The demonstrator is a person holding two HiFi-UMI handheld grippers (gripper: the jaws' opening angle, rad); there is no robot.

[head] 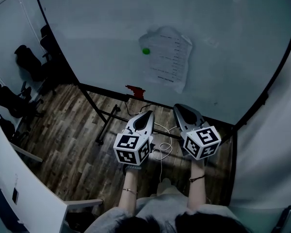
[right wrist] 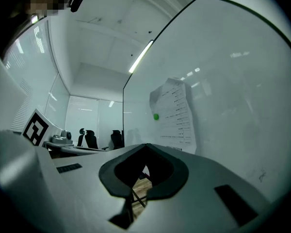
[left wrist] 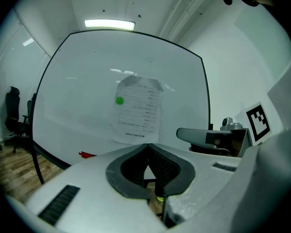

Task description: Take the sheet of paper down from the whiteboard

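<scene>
Large white whiteboard [right wrist: 233,81], black-framed, fills right side. White printed paper sheet [right wrist: 177,118], top creased, flat on whiteboard. Small round green magnet [right wrist: 156,116] on sheet's left edge. Right gripper [right wrist: 146,147] in front of whiteboard, apart from it; jaw tips together, nothing between. Black office chairs [right wrist: 89,139] beyond whiteboard's left edge. Long ceiling light strip [right wrist: 140,56] above whiteboard's top-left corner.

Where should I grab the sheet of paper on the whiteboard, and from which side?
Probably its lower right corner, coming from below. The sheet of paper lies flat on the whiteboard, pinned by one green magnet at its left edge, so that far corner looks free for the jaws to pinch.
</scene>
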